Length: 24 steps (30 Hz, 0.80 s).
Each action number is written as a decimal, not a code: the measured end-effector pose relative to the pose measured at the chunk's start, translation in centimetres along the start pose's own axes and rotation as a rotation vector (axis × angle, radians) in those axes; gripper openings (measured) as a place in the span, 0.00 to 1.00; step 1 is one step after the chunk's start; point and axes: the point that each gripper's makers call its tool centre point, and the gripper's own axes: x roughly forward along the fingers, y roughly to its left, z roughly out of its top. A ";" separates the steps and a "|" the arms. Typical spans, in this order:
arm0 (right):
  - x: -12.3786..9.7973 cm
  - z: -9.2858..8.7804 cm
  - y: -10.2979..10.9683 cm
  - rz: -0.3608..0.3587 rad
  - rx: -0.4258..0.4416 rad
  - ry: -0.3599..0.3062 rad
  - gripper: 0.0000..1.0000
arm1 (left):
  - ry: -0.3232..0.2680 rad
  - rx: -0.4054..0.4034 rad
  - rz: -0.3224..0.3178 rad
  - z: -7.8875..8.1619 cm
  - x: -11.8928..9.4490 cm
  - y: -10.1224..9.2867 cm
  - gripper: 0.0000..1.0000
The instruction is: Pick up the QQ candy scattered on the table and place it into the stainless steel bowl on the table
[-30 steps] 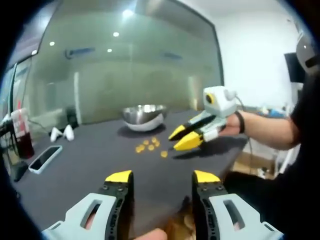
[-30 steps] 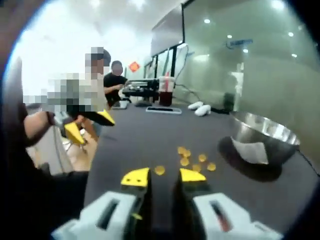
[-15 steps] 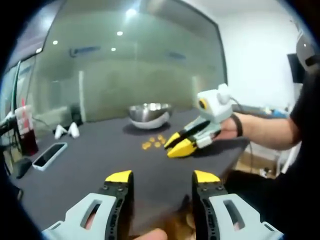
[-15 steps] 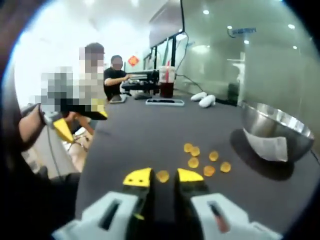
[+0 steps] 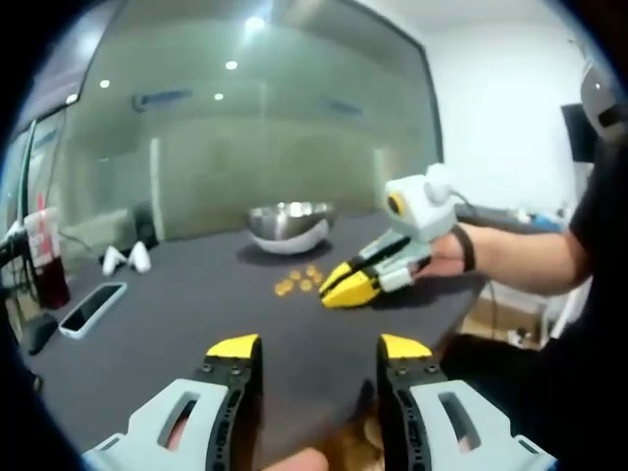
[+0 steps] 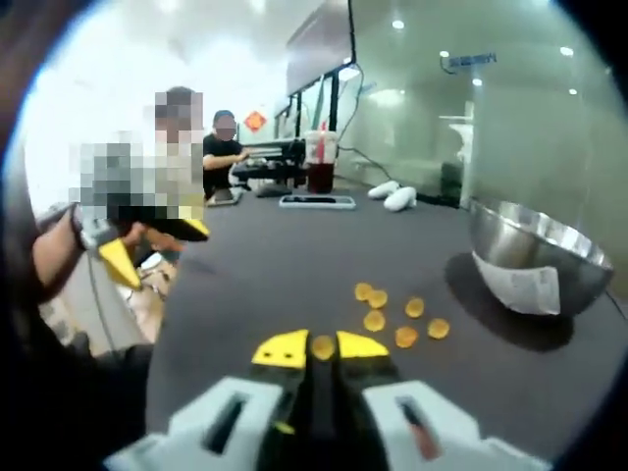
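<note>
My right gripper (image 6: 322, 347) has its yellow tips pinched narrow around one orange candy (image 6: 322, 345), which sits between them low against the dark table (image 6: 255, 265). From here the steel bowl (image 6: 535, 263) lies ahead and off to the right, past the loose cluster of other candies (image 6: 397, 312), which sits between the gripper and the bowl; I judge the carry has to go forward and rightward over that cluster and up past the rim. The right gripper is plainly the nearer one to the bowl.

My left gripper (image 5: 319, 345) hangs back over the near edge with its jaws wide and nothing between them. The left gripper view gives what the right one cannot: the right gripper (image 5: 345, 287) from outside, its tips down at the table just beside the candies (image 5: 297, 283), with the bowl (image 5: 287, 225) farther off behind them. The right gripper view shows the candy in the tips.
</note>
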 end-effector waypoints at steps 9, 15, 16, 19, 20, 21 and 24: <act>-6.1 3.5 -6.4 -0.320 0.031 -0.188 0.10 | -0.001 0.007 -0.010 0.3 0.4 -0.1 0.48; -8.2 4.2 -9.4 -0.428 0.074 -0.246 0.10 | 0.005 0.012 -0.014 0.2 0.6 -0.3 0.48; -8.4 4.3 -9.7 -0.437 0.072 -0.248 0.10 | 0.004 0.012 -0.015 0.3 0.7 -0.3 0.48; -9.1 5.5 -11.3 -0.479 0.076 -0.284 0.10 | -0.001 0.014 -0.022 0.5 0.8 -0.5 0.48; -9.6 6.5 -12.1 -0.504 0.083 -0.339 0.10 | -0.002 0.014 -0.022 0.5 0.8 -0.5 0.48; -9.8 7.3 -12.5 -0.510 0.081 -0.374 0.10 | -0.003 0.014 -0.023 0.6 0.9 -0.6 0.48; -9.6 8.3 -14.2 -0.553 0.083 -0.367 0.10 | -0.028 0.018 -0.016 1.5 0.9 -0.8 0.47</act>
